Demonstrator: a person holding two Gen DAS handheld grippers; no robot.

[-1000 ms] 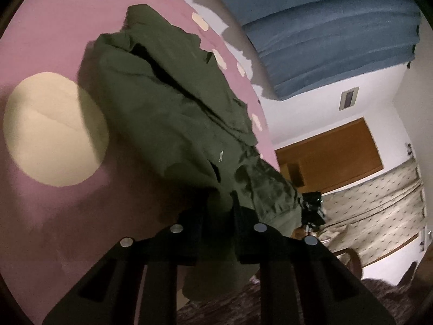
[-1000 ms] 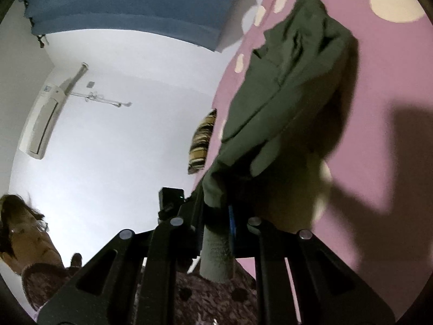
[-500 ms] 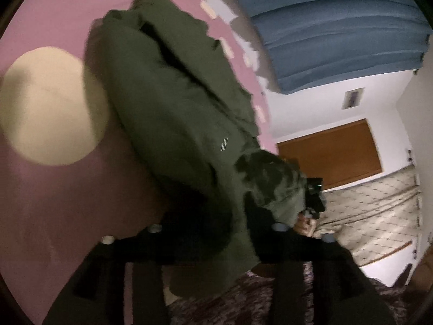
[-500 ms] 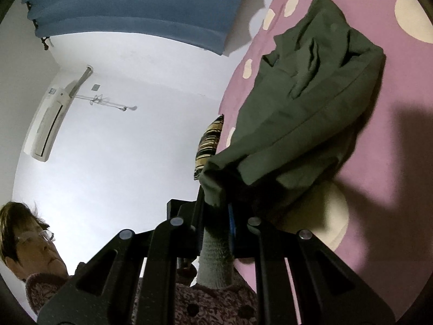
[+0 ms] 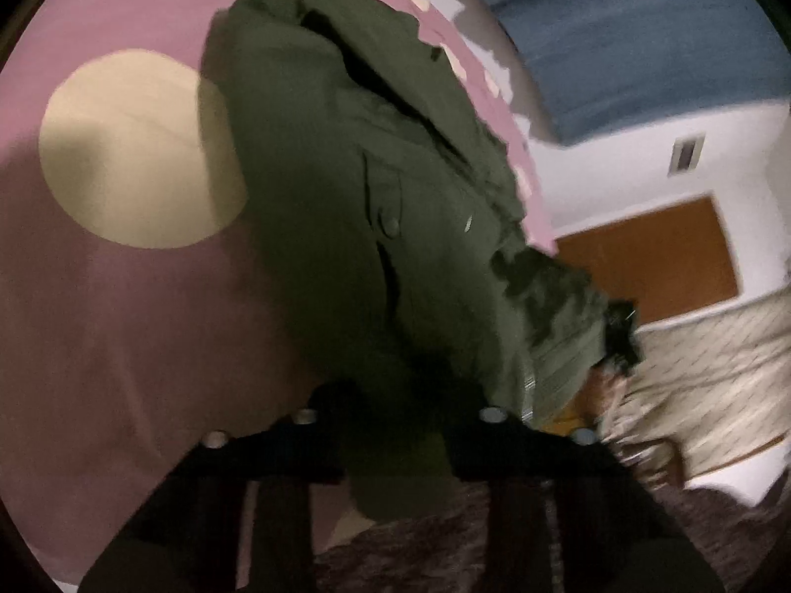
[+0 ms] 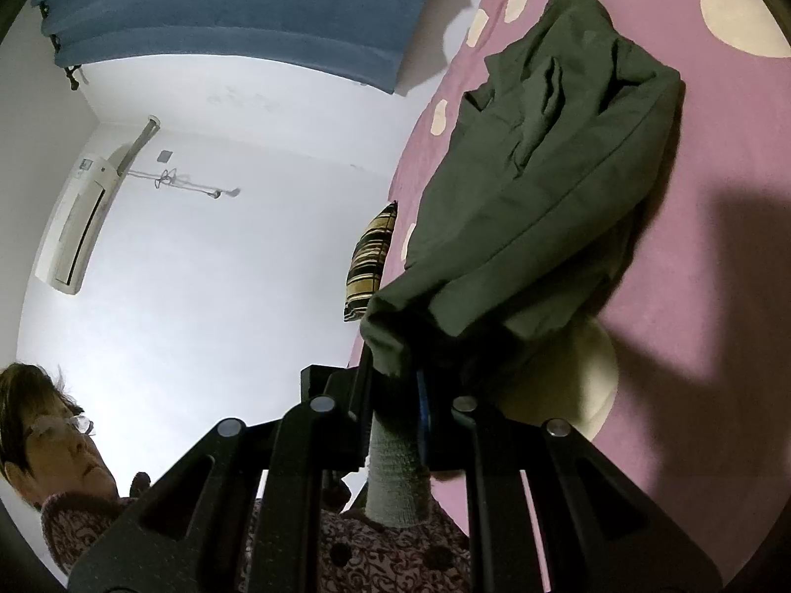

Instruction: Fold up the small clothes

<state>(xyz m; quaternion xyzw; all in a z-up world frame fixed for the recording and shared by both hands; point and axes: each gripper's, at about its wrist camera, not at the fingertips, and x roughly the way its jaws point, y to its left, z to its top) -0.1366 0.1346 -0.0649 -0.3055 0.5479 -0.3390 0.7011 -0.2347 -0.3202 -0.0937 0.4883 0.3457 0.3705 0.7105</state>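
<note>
between left gripper [image 5: 395,420] jaws, closing again, more green garment [image 5: 375,188] than before

A: Olive green, that garment [image 5: 356,207], plain all over, with a matching green button [image 5: 390,223] on it.

B: And it sits against a pink bedspread [image 5: 123,321] dotted with cream circles, one big cream dot [image 5: 133,148] right beside the cloth.

A: Blue curtain [image 6: 232,0] up top, white wall [image 6: 207,257] below it, and a white air conditioner [image 6: 74,232].

B: There is a pillow [image 6: 371,259] striped black and tan. The person's sleeve [image 6: 385,558] is maroon with a pale swirling print.

A: Both grippers are black: left gripper [image 5: 395,425], right gripper [image 6: 393,395].

B: Orange-brown door [image 5: 652,267] in the left wrist view.
</note>
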